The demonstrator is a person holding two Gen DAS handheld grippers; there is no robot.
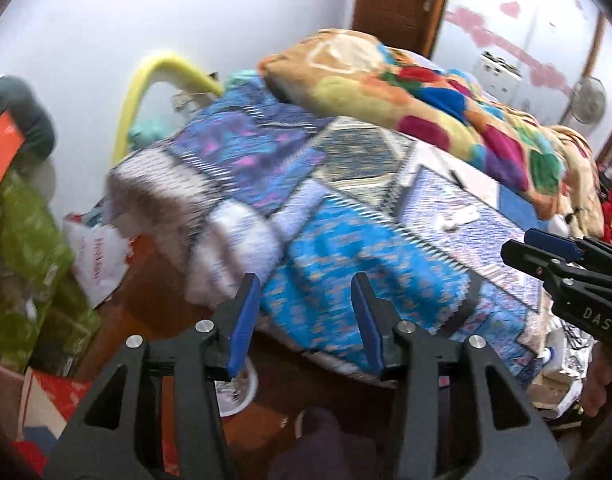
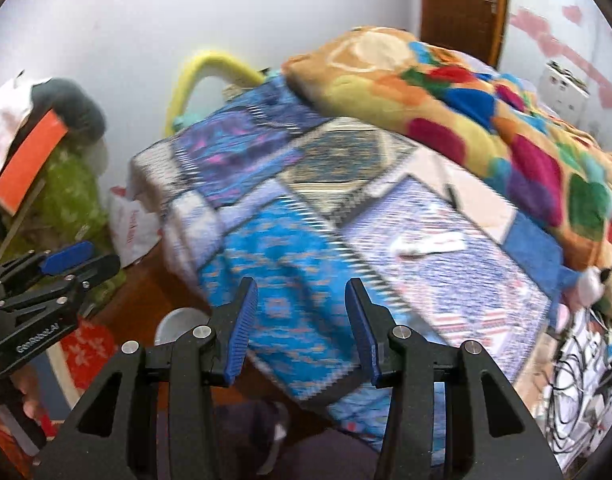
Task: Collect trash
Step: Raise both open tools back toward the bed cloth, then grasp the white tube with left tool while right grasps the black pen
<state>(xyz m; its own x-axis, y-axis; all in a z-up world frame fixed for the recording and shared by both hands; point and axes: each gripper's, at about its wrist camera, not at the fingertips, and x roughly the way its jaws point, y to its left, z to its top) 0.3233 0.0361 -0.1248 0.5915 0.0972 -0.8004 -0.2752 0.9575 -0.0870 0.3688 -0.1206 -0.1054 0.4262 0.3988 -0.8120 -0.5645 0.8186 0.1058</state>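
Note:
White scraps of paper (image 2: 429, 246) lie on the blue patchwork bedspread (image 2: 290, 248); they also show in the left wrist view (image 1: 455, 218). A dark pen-like item (image 2: 451, 194) lies just beyond them. My right gripper (image 2: 302, 322) is open and empty, above the bed's near corner, short of the scraps. My left gripper (image 1: 306, 318) is open and empty over the bed's front edge. Each gripper shows in the other's view, the right one (image 1: 545, 248) and the left one (image 2: 72, 258). Both views are blurred.
A colourful blanket (image 2: 485, 108) is heaped on the far side of the bed. A white plastic bag (image 1: 96, 258), a green bag (image 1: 26, 264) and a white bucket (image 2: 178, 324) stand on the floor at left. Tangled cables (image 2: 581, 380) lie at right.

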